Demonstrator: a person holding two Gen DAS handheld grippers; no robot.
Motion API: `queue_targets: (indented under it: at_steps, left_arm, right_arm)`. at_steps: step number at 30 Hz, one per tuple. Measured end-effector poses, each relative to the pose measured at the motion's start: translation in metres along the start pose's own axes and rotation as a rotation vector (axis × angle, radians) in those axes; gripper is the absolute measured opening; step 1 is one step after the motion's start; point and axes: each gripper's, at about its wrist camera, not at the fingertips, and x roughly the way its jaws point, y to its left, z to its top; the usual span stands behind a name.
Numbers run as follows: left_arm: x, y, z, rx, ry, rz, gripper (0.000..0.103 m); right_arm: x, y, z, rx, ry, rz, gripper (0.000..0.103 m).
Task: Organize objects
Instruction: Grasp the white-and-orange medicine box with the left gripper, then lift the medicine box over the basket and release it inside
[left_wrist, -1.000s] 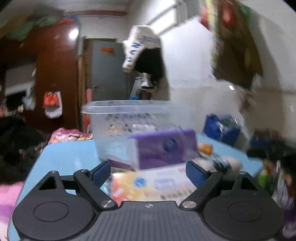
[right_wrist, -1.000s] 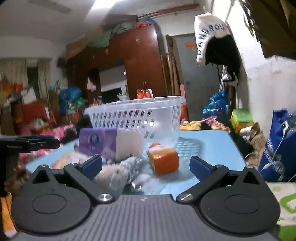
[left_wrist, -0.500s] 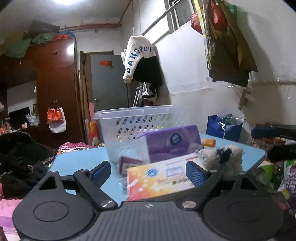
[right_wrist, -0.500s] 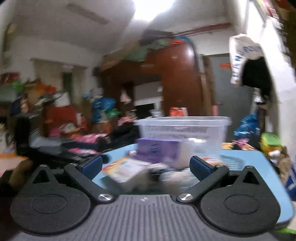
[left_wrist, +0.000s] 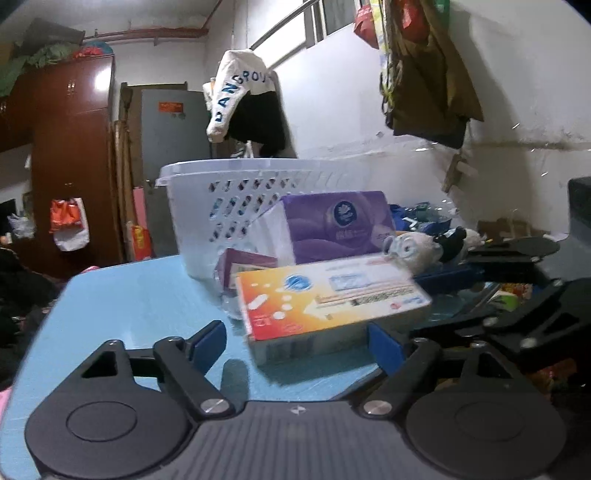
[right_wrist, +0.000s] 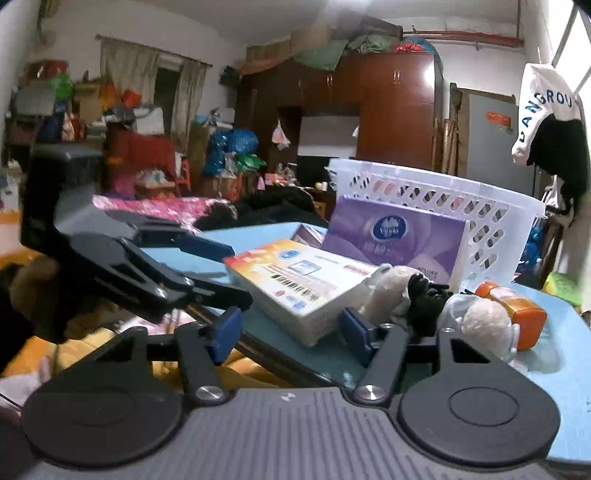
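A glossy flat carton lay on the smooth blue table, a perforated white plastic basket at its twelve o'clock. The left gripper and right gripper had both just been closing, each still gaping, empty, before the carton. Dark wardrobes lined the cluttered room.

Flat box before tissue pack; basket behind; plush toy apparently right.

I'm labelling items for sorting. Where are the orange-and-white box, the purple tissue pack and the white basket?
orange-and-white box (left_wrist: 325, 299), left wrist view, printed top face.
purple tissue pack (left_wrist: 340, 225), left wrist view, purple front.
white basket (right_wrist: 476, 206), right wrist view, perforated side wall.
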Motion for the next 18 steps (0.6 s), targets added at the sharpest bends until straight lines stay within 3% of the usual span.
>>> queue_targets:
  at_steps: [7,12,18]
  left_arm:
    - [-0.005,0.005,-0.002,-0.035,-0.004,-0.045,0.063]
    - [-0.009,0.003,-0.001,-0.016,0.006,-0.046,0.053]
    - [-0.009,0.000,-0.003,0.003,0.010,-0.023,0.050]
  right_arm:
    - [-0.016,-0.011,-0.004,0.041,-0.021,-0.005,0.046]
    - [-0.017,-0.009,-0.006,0.014,-0.018,-0.030,0.046]
    - [-0.009,0.004,-0.006,-0.077,-0.032,-0.077,0.047]
